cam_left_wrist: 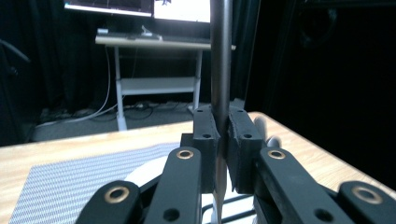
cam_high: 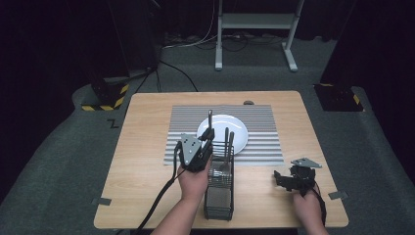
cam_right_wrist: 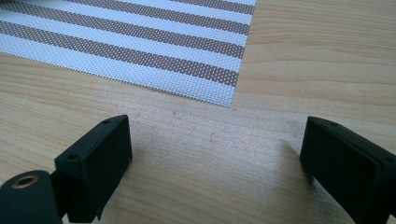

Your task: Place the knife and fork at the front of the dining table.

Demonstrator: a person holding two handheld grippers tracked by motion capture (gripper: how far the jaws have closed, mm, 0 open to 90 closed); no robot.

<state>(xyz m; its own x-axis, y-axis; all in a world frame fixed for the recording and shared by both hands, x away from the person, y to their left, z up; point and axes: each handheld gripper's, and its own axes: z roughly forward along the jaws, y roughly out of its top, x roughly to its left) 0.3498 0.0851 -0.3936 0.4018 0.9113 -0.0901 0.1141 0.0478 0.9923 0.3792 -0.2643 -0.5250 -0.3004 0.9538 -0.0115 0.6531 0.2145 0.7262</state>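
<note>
My left gripper [cam_high: 207, 135] is shut on a dark, slim utensil [cam_high: 210, 117] and holds it upright over the far end of a black wire cutlery caddy [cam_high: 219, 193]. In the left gripper view the utensil's handle [cam_left_wrist: 220, 56] rises straight up between the pads of the gripper [cam_left_wrist: 223, 140], and its lower end is hidden behind the jaws. Two more utensils [cam_high: 228, 142] stand in the caddy. A white plate [cam_high: 230, 125] lies on a striped placemat [cam_high: 264, 132] just beyond. My right gripper [cam_high: 286, 178] rests open on the table at the right, and its view shows the gripper [cam_right_wrist: 215, 154] holding nothing.
The wooden table [cam_high: 142, 147] has bare wood left of the placemat and around the right gripper. The corner of the placemat [cam_right_wrist: 140, 37] lies just ahead of the right jaws. A small dark object [cam_high: 248, 103] sits at the table's far edge. Beyond the table stands a desk frame [cam_high: 254, 22].
</note>
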